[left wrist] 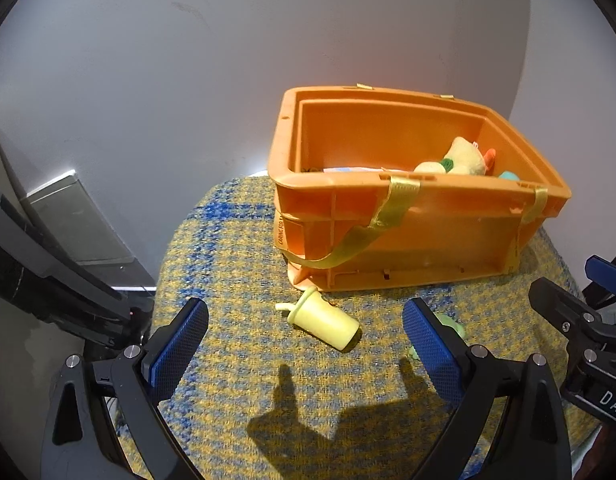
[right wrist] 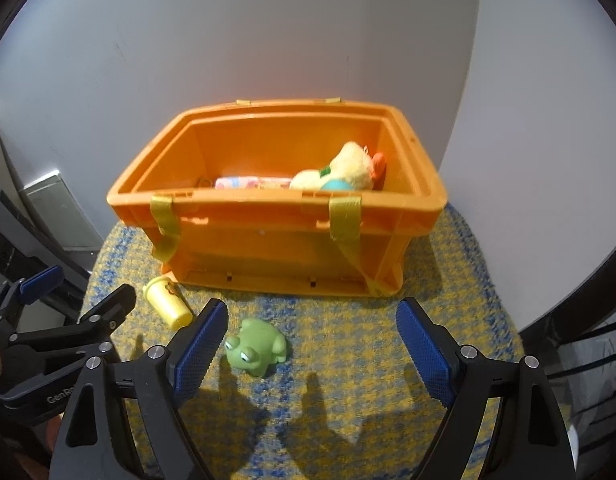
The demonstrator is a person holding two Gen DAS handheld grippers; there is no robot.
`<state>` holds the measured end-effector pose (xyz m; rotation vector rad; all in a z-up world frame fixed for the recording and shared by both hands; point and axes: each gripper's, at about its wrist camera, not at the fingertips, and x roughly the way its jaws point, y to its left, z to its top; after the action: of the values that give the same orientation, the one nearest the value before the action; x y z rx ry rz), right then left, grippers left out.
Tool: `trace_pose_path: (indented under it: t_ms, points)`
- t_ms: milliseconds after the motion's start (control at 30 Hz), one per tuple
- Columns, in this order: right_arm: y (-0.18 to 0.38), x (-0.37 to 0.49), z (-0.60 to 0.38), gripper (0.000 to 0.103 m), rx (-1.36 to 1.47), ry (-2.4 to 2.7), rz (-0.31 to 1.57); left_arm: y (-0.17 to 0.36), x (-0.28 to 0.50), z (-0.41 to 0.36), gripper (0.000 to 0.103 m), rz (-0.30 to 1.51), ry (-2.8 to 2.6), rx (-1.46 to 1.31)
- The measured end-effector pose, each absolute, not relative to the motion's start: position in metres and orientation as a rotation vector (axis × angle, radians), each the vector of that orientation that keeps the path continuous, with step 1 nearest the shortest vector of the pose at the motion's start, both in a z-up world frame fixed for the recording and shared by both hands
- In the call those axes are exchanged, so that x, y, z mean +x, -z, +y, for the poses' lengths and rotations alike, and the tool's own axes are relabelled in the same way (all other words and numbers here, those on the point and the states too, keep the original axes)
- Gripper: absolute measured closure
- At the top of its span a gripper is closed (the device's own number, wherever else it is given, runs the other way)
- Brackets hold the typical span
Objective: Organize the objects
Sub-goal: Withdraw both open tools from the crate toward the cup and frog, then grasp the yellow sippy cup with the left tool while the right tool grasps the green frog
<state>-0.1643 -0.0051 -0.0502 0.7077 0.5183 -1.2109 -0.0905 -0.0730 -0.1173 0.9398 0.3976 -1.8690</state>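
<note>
An orange bin [left wrist: 448, 236] [right wrist: 292, 240] stands on a yellow-and-blue woven seat. Inside it lie a plush duck [left wrist: 464, 158] [right wrist: 344, 168], a teal ball [right wrist: 336, 185] and a pink pack [right wrist: 252, 182]. A yellow sippy cup [left wrist: 324, 318] [right wrist: 168, 298] lies on its side in front of the bin. A green frog toy [right wrist: 256, 346] sits beside it, partly hidden in the left wrist view [left wrist: 452, 322]. My left gripper [left wrist: 306, 344] is open and empty just short of the cup. My right gripper [right wrist: 312, 340] is open and empty, the frog by its left finger.
White walls close in behind the bin. A grey metal panel [left wrist: 80, 224] and dark furniture stand at the left. The seat's rounded edge [right wrist: 504, 304] drops off at the right. Yellow straps [left wrist: 388, 216] hang down the bin's front.
</note>
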Motion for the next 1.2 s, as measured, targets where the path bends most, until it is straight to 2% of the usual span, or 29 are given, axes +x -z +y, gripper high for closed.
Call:
trace_pose_path:
  t_ms: [167,500,700,867,1200]
  points:
    - [0.072,-0.152,-0.006,0.017,0.725,1.205,0.553,0.14,-0.095,-0.08,0.005,0.363,1.891,0.967]
    - [0.097,-0.154,-0.014,0.017,0.781,1.208,0.591,0.179,-0.102,-0.109,0.007,0.457,1.909,1.02]
    - [0.101,-0.154,-0.016,0.017,0.794,1.207,0.603,0.196,-0.111,-0.117,0.017,0.475,1.901,1.069]
    - [0.1,-0.153,-0.015,0.017,0.789,1.202,0.615,0.21,-0.114,-0.121,0.04,0.518,1.88,1.105]
    - [0.095,-0.155,-0.013,0.017,0.787,1.194,0.605,0.202,-0.103,-0.113,0.04,0.538,1.855,1.075]
